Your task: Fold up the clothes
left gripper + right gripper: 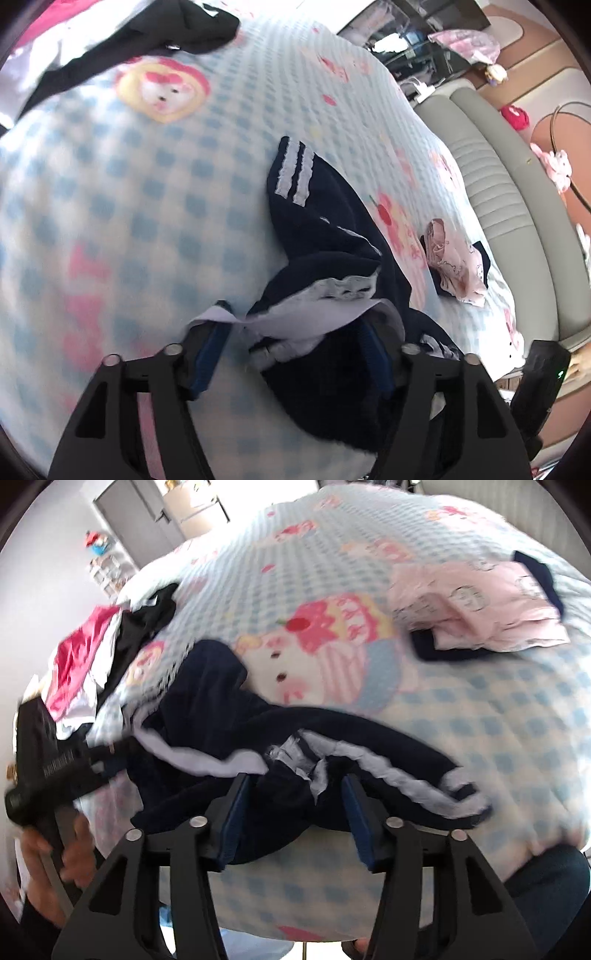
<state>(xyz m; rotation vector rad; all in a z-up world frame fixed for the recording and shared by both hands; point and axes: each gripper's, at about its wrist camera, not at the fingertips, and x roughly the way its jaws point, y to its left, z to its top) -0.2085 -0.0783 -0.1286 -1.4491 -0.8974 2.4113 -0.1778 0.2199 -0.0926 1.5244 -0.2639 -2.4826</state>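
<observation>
A navy garment with white stripes (314,229) lies crumpled on the blue-checked cartoon bedspread (129,184). My left gripper (295,343) is open, its blue-padded fingers (207,354) on either side of the garment's white-lined edge. In the right wrist view the same navy garment (295,738) lies bunched in front of my right gripper (295,805), which is open with cloth between its fingers (236,812). The left gripper (44,768) shows at the left there, held by a hand.
A folded pink and navy piece (458,266) lies near the bed's right edge, also in the right wrist view (480,605). A pile of black, pink and white clothes (103,653) sits at the far side. A padded grey headboard (498,206) runs along the bed.
</observation>
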